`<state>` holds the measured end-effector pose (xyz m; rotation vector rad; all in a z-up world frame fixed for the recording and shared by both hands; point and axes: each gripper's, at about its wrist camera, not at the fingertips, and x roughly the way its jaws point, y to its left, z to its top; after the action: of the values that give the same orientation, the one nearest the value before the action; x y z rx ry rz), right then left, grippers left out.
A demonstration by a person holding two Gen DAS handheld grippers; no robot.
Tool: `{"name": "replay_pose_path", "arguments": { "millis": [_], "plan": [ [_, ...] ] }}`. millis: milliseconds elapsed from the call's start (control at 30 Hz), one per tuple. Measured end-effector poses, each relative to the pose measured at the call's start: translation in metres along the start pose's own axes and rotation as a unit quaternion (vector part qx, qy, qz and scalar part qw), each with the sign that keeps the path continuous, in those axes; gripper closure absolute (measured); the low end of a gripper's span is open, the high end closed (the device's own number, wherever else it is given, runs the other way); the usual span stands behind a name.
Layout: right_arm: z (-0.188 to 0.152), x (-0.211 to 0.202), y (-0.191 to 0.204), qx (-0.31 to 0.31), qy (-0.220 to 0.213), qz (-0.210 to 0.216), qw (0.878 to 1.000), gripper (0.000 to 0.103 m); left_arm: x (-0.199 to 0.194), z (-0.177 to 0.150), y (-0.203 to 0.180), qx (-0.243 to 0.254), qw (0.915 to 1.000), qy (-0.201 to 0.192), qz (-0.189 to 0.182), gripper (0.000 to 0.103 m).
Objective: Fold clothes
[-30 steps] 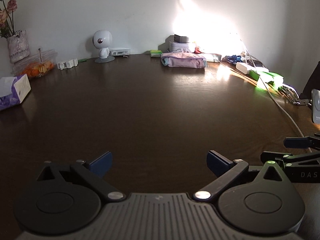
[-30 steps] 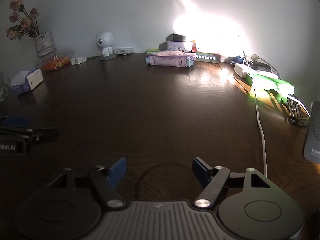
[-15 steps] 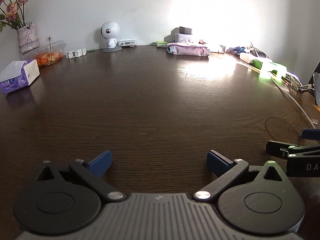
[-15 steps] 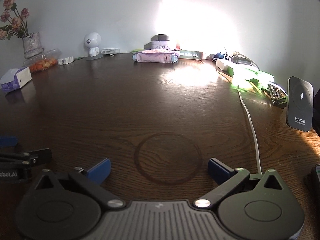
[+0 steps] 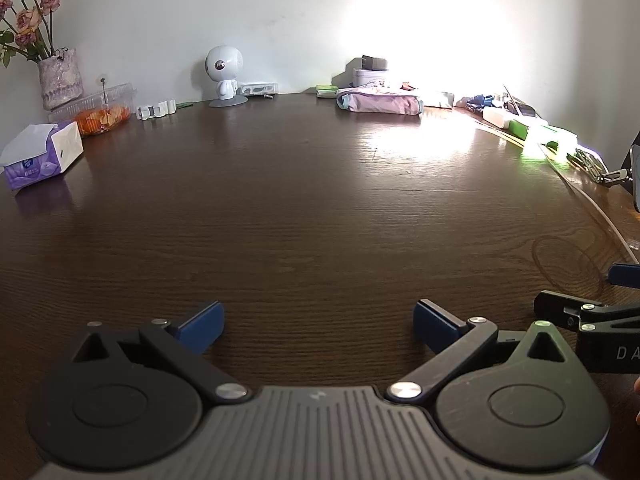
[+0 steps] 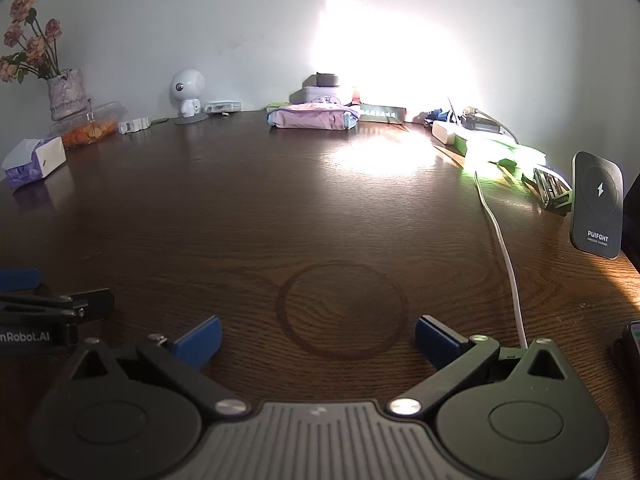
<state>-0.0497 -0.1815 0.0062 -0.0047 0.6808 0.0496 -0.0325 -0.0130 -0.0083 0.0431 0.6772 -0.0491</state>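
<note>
You're holding both grippers low over bare table [image 5: 312, 208], side by side. Left gripper [image 5: 318, 326] and right gripper [image 6: 318, 338] have fingers spread wide, nothing between them. The folded pink garment [image 6: 314, 117] sits at the far edge by the wall, well apart, likely parked clear of the work area.

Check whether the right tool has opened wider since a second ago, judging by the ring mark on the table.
Yes. The right tool now stands open wider: its blue fingertips sit outside the ring mark on both sides, nothing between them; earlier they sat closer together.
</note>
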Motion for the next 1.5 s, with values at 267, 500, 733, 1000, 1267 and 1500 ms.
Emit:
{"name": "replay_pose_path", "arguments": {
  "millis": [267, 500, 733, 1000, 1267, 1500],
  "plan": [
    [0.001, 0.000, 0.003, -0.003, 0.000, 0.004, 1.000, 0.000, 0.000, 0.000, -0.009, 0.009, 0.9999, -0.001, -0.013, 0.001],
    [0.001, 0.000, 0.004, -0.005, 0.000, 0.005, 1.000, 0.000, -0.002, -0.001, -0.012, 0.016, 0.9998, -0.005, -0.003, 0.001],
    [0.000, 0.000, 0.003, -0.007, 0.000, 0.010, 1.000, 0.000, -0.003, -0.003, -0.006, 0.010, 0.9998, -0.002, -0.019, 0.001],
    [0.000, 0.000, 0.003, -0.009, 0.000, 0.013, 1.000, 0.000, -0.002, -0.003, -0.004, 0.013, 0.9996, -0.002, -0.026, 0.001],
    [0.000, 0.000, 0.003, -0.009, 0.000, 0.012, 1.000, 0.000, -0.002, -0.004, -0.006, 0.012, 0.9996, -0.002, -0.024, 0.001],
    [-0.001, 0.000, 0.003, -0.009, 0.000, 0.012, 1.000, 0.000, -0.002, -0.004, -0.008, 0.012, 0.9997, -0.002, -0.023, 0.001]
  ]
}}
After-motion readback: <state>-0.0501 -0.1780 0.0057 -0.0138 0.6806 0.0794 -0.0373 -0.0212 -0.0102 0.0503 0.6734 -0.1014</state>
